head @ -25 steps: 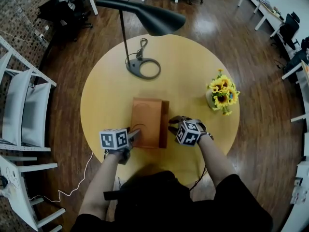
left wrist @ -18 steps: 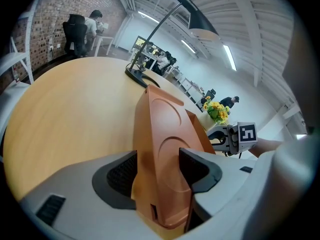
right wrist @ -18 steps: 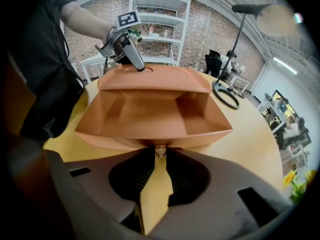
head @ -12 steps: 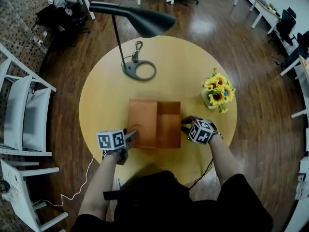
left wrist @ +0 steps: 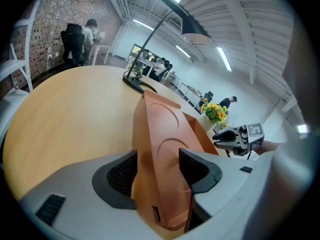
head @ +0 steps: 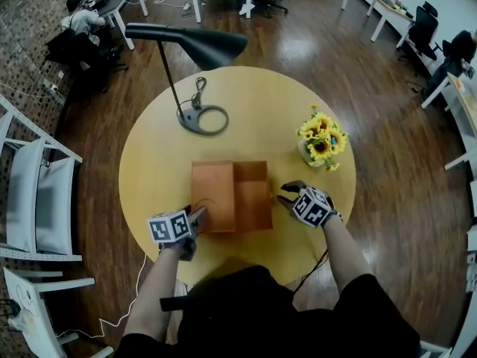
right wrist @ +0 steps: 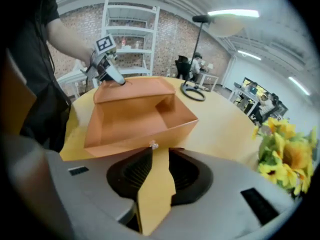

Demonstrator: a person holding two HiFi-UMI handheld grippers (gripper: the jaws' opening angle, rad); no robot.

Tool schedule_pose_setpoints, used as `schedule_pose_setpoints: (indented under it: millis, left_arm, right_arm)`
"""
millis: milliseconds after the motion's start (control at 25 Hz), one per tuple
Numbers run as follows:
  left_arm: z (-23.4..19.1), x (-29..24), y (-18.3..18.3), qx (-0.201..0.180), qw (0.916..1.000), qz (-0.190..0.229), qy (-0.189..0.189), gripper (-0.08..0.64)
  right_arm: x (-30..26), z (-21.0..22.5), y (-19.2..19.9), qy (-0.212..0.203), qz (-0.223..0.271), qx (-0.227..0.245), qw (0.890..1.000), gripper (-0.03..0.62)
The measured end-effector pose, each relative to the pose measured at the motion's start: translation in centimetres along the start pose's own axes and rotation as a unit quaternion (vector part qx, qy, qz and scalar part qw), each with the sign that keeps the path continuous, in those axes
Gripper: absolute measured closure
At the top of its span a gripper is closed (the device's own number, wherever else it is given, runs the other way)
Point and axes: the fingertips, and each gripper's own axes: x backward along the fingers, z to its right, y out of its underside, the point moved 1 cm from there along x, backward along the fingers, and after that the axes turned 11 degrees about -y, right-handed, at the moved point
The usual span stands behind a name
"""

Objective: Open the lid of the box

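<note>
An orange-brown box [head: 212,196] lies on the round table [head: 149,162] with its right part [head: 253,192] open, showing a hollow inside. My left gripper [head: 200,216] is shut on the box's near left edge; in the left gripper view the box [left wrist: 165,129] fills the gap of that gripper [left wrist: 157,159], both pads pressing on it. My right gripper [head: 287,194] sits just right of the open part. Its jaws are opening. A small metal knob [right wrist: 154,145] on the open part's wall [right wrist: 135,129] lies at the tips of the right gripper [right wrist: 159,156], pads off it.
A black desk lamp stands on the table's far side, with its ring base [head: 201,118] and its shade [head: 201,43] overhanging. A pot of sunflowers [head: 319,142] stands to the right of the box. White chairs [head: 37,192] stand off the table's left.
The box was closed a second ago. Its right part came out to the right with my right gripper, which has since loosened. The left gripper kept its hold.
</note>
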Motion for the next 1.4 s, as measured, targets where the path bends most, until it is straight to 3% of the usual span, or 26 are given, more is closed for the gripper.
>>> schedule_pose_setpoints:
  millis: [80, 160, 280, 360, 520, 600, 680, 760, 800, 920, 1120, 1400]
  left_arm:
    - [0.2, 0.1, -0.2, -0.004, 0.9998, 0.019, 0.009, 0.306]
    - [0.3, 0.9, -0.9, 0.002, 0.9986, 0.047, 0.023, 0.306]
    - [0.8, 3.9, -3.2, 0.023, 0.9919, 0.114, 0.051, 0.332]
    - [1.1, 6.4, -5.1, 0.036, 0.9825, 0.167, 0.075, 0.37]
    - [2.0, 12.3, -8.0, 0.043, 0.9562, 0.263, 0.122, 0.428]
    - [2.1, 14.9, -8.7, 0.034, 0.9447, 0.295, 0.138, 0.473]
    - [2.2, 17.3, -9.2, 0.02, 0.9358, 0.321, 0.144, 0.476]
    - [2.2, 19.4, -9.6, 0.006, 0.9275, 0.344, 0.145, 0.495]
    - [2.2, 20.4, -9.6, 0.0, 0.9235, 0.355, 0.146, 0.498]
    - [2.1, 22.6, -9.6, -0.016, 0.9154, 0.377, 0.139, 0.52]
    - [1.5, 24.7, -9.1, -0.025, 0.9103, 0.391, 0.133, 0.52]
    - [1.5, 25.0, -8.8, -0.037, 0.9091, 0.395, 0.126, 0.534]
  right_arm:
    - [2.7, 0.1, -0.9, 0.029, 0.057, -0.037, 0.997, 0.483]
    - [5.9, -0.3, -2.2, 0.054, 0.129, -0.081, 0.987, 0.483]
    - [10.8, -1.6, -4.3, 0.078, 0.247, -0.146, 0.955, 0.483]
    - [13.9, -2.6, -5.6, 0.083, 0.327, -0.187, 0.922, 0.483]
    - [19.2, -4.6, -7.9, 0.077, 0.479, -0.259, 0.835, 0.484]
    - [21.5, -5.3, -8.5, 0.097, 0.53, -0.273, 0.797, 0.57]
    - [23.3, -6.0, -9.0, 0.119, 0.564, -0.282, 0.767, 0.589]
    - [24.6, -6.4, -9.2, 0.135, 0.586, -0.286, 0.746, 0.589]
    - [25.0, -6.6, -9.3, 0.143, 0.59, -0.285, 0.742, 0.591]
    - [25.7, -7.3, -9.5, 0.165, 0.58, -0.276, 0.748, 0.591]
    - [26.2, -8.7, -9.6, 0.165, 0.584, -0.28, 0.744, 0.592]
    - [25.4, -9.1, -10.0, 0.162, 0.566, -0.274, 0.76, 0.591]
